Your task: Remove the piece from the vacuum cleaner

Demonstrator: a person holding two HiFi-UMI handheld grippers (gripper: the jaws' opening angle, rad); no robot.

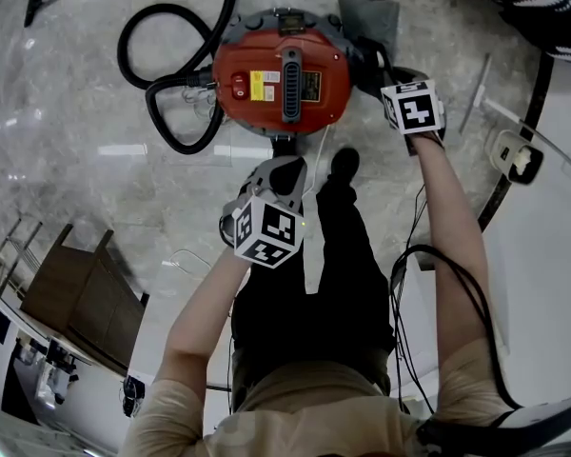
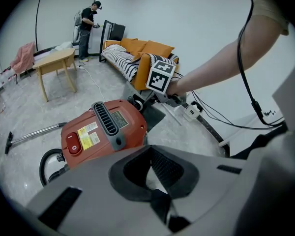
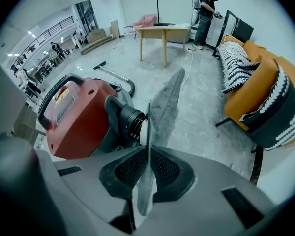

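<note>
My right gripper (image 3: 148,154) is clenched on the piece (image 3: 163,109), a thin grey sheet standing on edge between the pads, its lower end hanging below them and the rest rising past the fingertips. My left gripper (image 2: 150,156) is released: its pads stand apart with only floor showing through the gap. From the head view, the left gripper (image 1: 284,165) hangs just short of the near side of the vacuum cleaner (image 1: 281,79), and the right gripper (image 1: 381,65) reaches in at the machine's right flank, where the piece (image 1: 366,19) lies against the far right edge of the red body.

In the right gripper view the sheet stands just beside a black ribbed port (image 3: 128,119) on the vacuum cleaner; I cannot tell whether they touch. The black hose (image 1: 162,65) loops on the floor off the machine's left side, with the metal wand (image 3: 110,73) lying beyond it. Farther off are a wooden table (image 3: 162,33), an orange sofa (image 3: 258,80) with a striped throw, and a person (image 3: 206,9) standing near the back wall.
</note>
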